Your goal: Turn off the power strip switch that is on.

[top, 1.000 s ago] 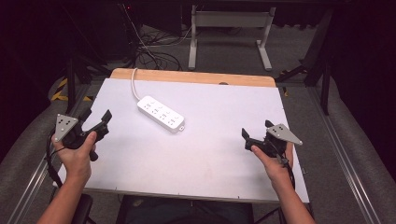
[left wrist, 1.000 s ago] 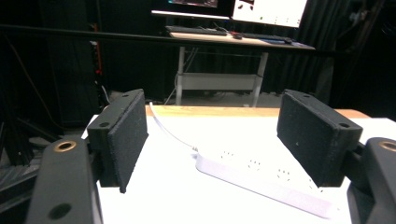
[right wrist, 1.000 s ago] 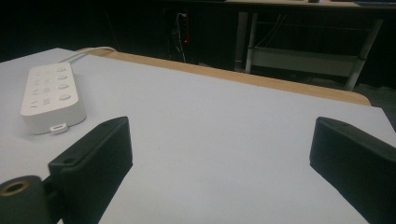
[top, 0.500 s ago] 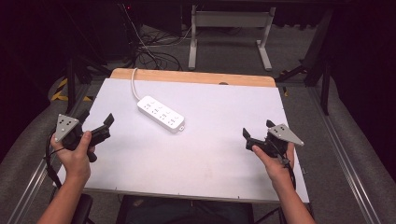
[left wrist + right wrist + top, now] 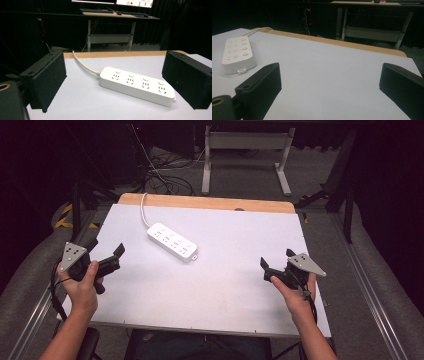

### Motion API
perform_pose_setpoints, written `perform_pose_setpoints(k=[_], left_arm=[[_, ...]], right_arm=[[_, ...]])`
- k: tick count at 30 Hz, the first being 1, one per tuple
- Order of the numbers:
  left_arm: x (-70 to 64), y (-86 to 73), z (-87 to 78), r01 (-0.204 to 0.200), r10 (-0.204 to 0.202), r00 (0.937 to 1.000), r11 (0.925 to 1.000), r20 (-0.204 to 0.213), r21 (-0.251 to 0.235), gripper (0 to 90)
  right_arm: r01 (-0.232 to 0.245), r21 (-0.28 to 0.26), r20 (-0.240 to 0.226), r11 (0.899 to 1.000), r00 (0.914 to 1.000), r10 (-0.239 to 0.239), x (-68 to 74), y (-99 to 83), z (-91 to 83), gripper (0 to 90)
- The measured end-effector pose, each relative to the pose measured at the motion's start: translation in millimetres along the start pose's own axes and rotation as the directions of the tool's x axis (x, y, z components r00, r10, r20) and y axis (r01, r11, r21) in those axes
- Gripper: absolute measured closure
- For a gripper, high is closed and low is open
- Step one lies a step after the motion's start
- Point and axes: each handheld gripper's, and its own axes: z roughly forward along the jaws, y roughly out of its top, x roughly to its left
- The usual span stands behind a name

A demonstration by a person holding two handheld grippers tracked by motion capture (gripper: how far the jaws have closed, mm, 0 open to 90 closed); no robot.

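Observation:
A white power strip (image 5: pixel 172 241) lies flat on the white table top (image 5: pixel 225 290), left of centre. Its cord (image 5: pixel 143 210) runs off over the back edge. My left gripper (image 5: pixel 106 249) hovers at the table's left edge, open, with nothing between its jaws. In the left gripper view the power strip (image 5: pixel 136 85) lies ahead between the two black jaws, sockets up. My right gripper (image 5: pixel 276 259) is held over the right side of the table, open with nothing in it. In the right gripper view the power strip (image 5: pixel 237 53) shows end-on at the far left.
A wooden strip (image 5: pixel 210 202) borders the table's back edge. Beyond it stand a metal desk frame (image 5: pixel 245 150) and loose cables (image 5: pixel 165 180) on the floor. Grey rails (image 5: pixel 370 285) run along both sides of the table.
The left gripper's jaws have swung slightly to the right, toward the power strip. The right gripper and the power strip have stayed put.

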Motion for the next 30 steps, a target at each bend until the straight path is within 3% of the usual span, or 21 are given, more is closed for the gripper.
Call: perform_pose_setpoints(k=[10, 17, 30], left_arm=[[6.0, -0.9, -4.8, 0.025, -0.025, 0.9997, 0.9997, 0.007, -0.003, 6.0], [3.5, -1.7, -3.8, 0.007, -0.007, 0.9995, 1.0000, 0.031, 0.005, 5.9], [3.9, -2.7, -2.8, 0.012, -0.013, 0.9987, 0.9999, 0.050, 0.010, 5.2]], right_arm=[[0.015, 0.000, 0.004, 1.000, 0.9999, -0.015, 3.1, 1.9, -0.7, 4.6], [0.014, -0.002, 0.005, 1.000, 0.9999, -0.014, 2.6, 1.8, -1.2, 4.6], [0.018, 0.005, 0.008, 1.000, 0.9998, -0.018, 3.3, 1.2, -1.5, 4.8]])
